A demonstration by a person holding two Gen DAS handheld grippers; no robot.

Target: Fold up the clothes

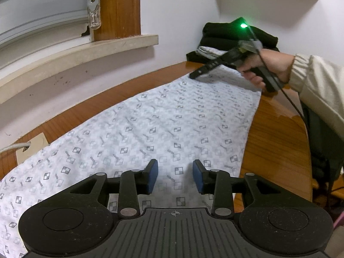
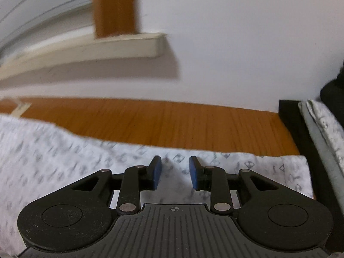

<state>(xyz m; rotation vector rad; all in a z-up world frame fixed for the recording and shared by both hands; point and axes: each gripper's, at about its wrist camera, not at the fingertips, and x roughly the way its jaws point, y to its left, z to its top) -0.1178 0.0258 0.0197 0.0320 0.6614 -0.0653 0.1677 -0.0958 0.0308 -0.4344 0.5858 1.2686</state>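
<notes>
Wooden table (image 1: pixel 277 142) set against white wall. Patterned white garment (image 1: pixel 150 129) spread flat along the table, reaching from near edge toward far right corner. Stack of folded clothes (image 1: pixel 225 40) at far right corner, just beyond garment end. Right gripper (image 2: pixel 175 173) over garment far edge, jaws spread, nothing pinched. Left gripper (image 1: pixel 175 175) above garment, jaws spread, empty.

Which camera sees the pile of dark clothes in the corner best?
The left wrist view. It shows the whole pile of dark clothes against the wall, beyond the patterned cloth, partly behind the right hand-held gripper. The right wrist view catches only a blurred dark edge at its right side.
</notes>
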